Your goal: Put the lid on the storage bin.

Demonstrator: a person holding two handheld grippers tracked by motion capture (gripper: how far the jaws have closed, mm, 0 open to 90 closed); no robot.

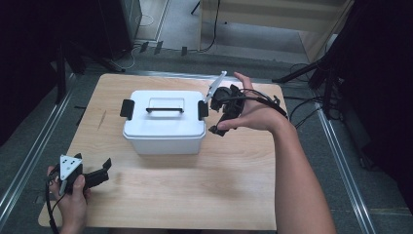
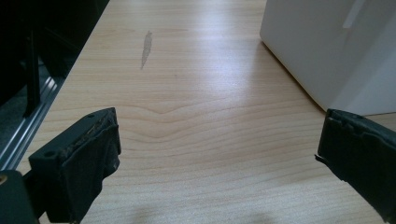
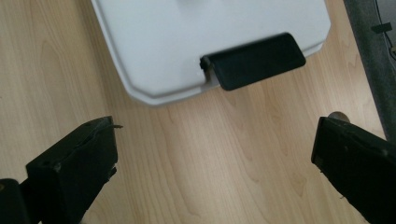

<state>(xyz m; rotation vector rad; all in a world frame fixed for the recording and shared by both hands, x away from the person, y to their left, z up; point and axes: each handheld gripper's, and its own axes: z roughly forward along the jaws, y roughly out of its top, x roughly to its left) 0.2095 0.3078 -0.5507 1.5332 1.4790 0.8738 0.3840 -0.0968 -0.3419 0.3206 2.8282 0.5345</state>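
A white lidded box (image 1: pixel 163 127) stands in the middle of the wooden table (image 1: pixel 195 190). It has a black carry handle (image 1: pixel 165 109) on top and a black latch at each end. My right gripper (image 1: pixel 215 112) is held just off the box's right end, open. In the right gripper view the right latch (image 3: pixel 254 60) lies ahead of the wide-apart jaws, with nothing between them. My left gripper (image 1: pixel 92 161) rests low at the table's near left corner, open and empty. Its view looks over bare wood toward the box's corner (image 2: pixel 327 46).
A grey smear (image 2: pixel 146 49) marks the wood left of the box. Metal rails (image 1: pixel 29 161) run along the floor on both sides of the table. Cables and stand legs (image 1: pixel 302 73) lie behind its far right corner.
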